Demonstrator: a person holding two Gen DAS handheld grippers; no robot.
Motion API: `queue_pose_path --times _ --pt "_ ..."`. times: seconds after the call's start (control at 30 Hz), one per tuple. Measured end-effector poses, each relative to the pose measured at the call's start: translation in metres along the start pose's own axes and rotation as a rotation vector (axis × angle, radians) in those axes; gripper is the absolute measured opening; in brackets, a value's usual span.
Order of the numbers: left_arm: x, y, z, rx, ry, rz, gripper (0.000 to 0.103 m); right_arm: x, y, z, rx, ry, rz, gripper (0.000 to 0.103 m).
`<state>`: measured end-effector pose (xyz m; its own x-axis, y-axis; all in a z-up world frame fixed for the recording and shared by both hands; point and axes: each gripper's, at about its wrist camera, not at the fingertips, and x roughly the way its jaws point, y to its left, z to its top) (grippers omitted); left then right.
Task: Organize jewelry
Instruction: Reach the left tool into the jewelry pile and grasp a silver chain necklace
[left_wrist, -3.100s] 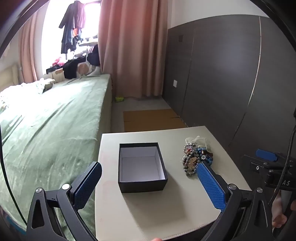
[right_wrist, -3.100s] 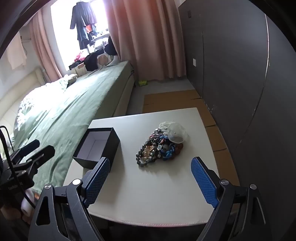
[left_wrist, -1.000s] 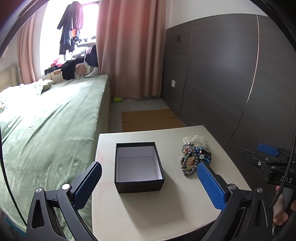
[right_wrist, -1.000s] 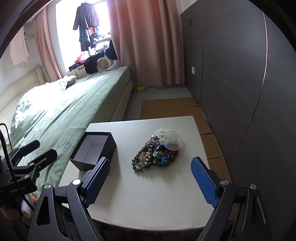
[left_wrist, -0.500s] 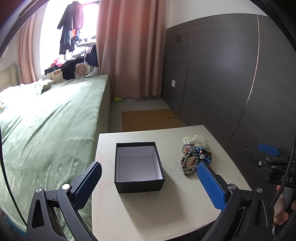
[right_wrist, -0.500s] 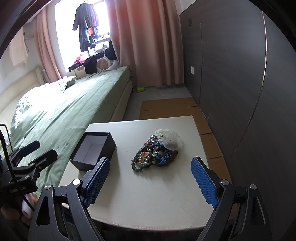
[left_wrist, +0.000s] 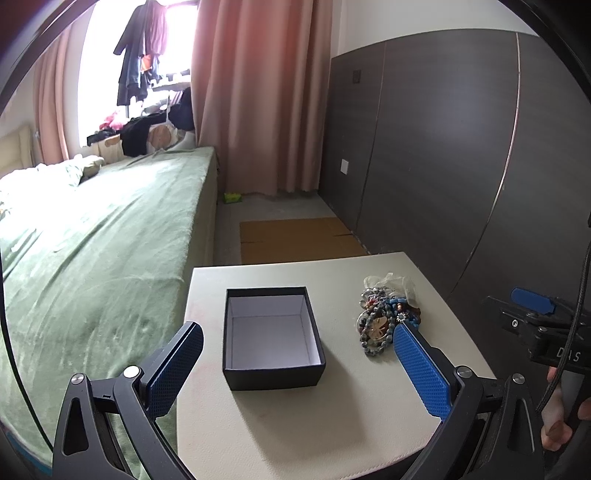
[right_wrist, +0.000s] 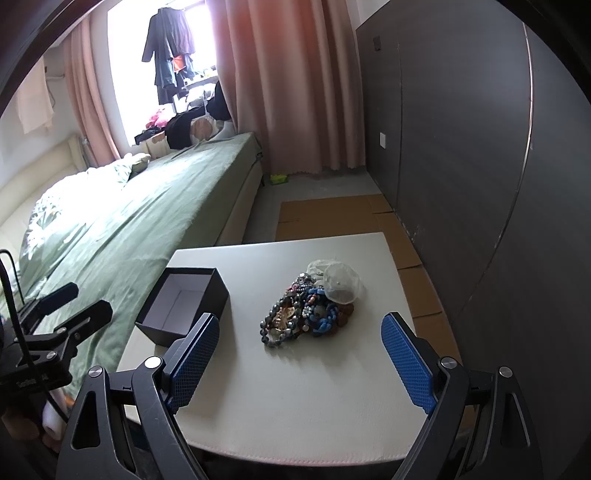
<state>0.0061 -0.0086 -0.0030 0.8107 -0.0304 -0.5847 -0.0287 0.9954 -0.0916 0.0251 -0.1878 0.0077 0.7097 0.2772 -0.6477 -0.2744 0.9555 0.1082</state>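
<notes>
An open black box with a white inside (left_wrist: 271, 334) sits on the white table (left_wrist: 295, 424), left of a pile of beaded jewelry (left_wrist: 384, 319) with a clear pouch at its far end. My left gripper (left_wrist: 299, 369) is open and empty, held above the table's near edge in front of the box. In the right wrist view the box (right_wrist: 184, 302) is at left and the jewelry pile (right_wrist: 306, 314) at centre. My right gripper (right_wrist: 299, 358) is open and empty, above the near edge, short of the pile.
A green bed (left_wrist: 92, 240) runs along the table's left side. A dark panelled wall (left_wrist: 461, 166) stands at right. Flattened cardboard (left_wrist: 295, 238) lies on the floor beyond the table. The right gripper also shows in the left wrist view (left_wrist: 535, 325).
Over three seconds both grippers drew back and rose slightly from the table. In the last second almost nothing has moved.
</notes>
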Motion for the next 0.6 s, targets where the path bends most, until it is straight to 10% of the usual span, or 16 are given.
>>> queue_pose_path --times 0.6 --pt "0.062 -0.029 0.015 -0.027 0.086 -0.093 0.081 0.047 -0.09 0.017 0.374 0.04 0.069 0.089"
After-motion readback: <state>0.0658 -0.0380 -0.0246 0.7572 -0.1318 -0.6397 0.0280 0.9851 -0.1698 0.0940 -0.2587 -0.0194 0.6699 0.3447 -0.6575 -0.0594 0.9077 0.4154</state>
